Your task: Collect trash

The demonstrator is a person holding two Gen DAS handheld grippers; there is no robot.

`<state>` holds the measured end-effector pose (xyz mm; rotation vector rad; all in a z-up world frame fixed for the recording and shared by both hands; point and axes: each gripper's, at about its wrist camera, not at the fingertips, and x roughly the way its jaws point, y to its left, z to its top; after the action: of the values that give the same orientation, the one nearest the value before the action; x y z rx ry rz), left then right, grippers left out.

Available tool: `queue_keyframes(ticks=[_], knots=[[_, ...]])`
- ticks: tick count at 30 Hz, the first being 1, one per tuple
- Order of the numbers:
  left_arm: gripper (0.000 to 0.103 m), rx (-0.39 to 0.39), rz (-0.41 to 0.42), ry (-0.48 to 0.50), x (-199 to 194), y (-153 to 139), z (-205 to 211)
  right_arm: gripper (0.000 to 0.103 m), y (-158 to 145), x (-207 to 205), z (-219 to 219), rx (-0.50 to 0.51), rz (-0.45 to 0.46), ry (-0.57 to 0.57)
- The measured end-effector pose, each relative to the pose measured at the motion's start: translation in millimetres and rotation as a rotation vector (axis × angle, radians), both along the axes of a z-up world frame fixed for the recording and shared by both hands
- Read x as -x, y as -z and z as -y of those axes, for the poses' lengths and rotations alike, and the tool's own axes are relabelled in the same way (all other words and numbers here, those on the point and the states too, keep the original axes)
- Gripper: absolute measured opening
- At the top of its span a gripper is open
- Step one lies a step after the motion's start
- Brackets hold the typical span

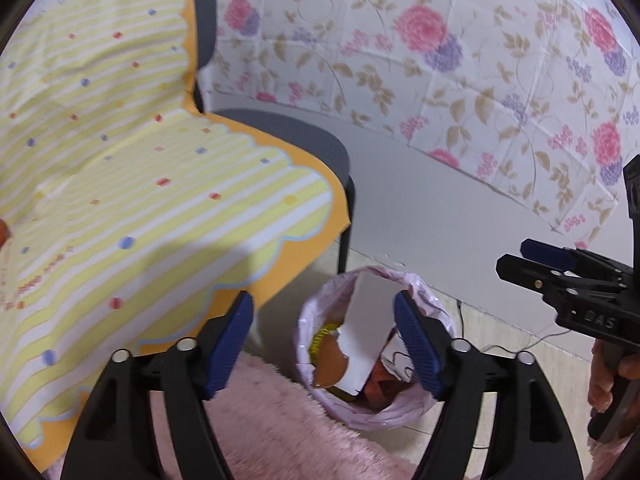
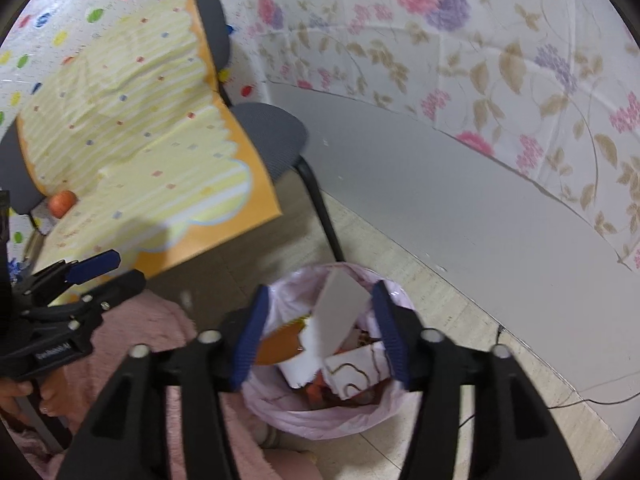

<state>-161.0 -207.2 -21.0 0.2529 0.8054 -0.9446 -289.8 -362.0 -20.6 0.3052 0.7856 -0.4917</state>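
A waste bin lined with a pink bag (image 1: pixel 400 416) (image 2: pixel 320 416) stands on the floor beside the chair leg. Out of it sticks a tilted white card (image 1: pixel 364 332) (image 2: pixel 340 312), over an orange scrap (image 1: pixel 330 360) (image 2: pixel 280 344), a yellow item and printed cardboard pieces. My left gripper (image 1: pixel 322 300) (image 2: pixel 128 268) hovers open above the bin. My right gripper (image 2: pixel 320 290) (image 1: pixel 514 258) is also open above it. In each wrist view the card shows in the gap between the blue pads, which do not press on it.
A grey chair draped with a yellow striped cloth (image 1: pixel 160 160) (image 2: pixel 140 140) stands left of the bin. An orange fruit (image 2: pixel 62 202) lies by it. A pink rug (image 1: pixel 280 432) (image 2: pixel 140 340) reaches the bin. A grey board (image 1: pixel 440 220) leans on the floral wall. A cable (image 2: pixel 580 396) crosses the floor.
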Motion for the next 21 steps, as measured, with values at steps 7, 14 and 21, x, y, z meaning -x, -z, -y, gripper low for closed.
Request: queue_keyframes(ticks=[7,14,21], knots=[[0.089,-0.005,0.092,-0.132,-5.3,-34.4,-43.5,0.095,-41.3,-19.9,-32.7,0.045,0.079,-0.099],[0.094,-0.041,0.135,-0.322,-16.0,-61.9,-94.1,0.097,-75.6,-48.9,-56.3,0.070,0.141,-0.202],[0.097,-0.047,0.149,-0.483,-28.9,-78.0,-141.8,0.097,-93.6,-91.2,-94.2,0.128,0.123,-0.324]])
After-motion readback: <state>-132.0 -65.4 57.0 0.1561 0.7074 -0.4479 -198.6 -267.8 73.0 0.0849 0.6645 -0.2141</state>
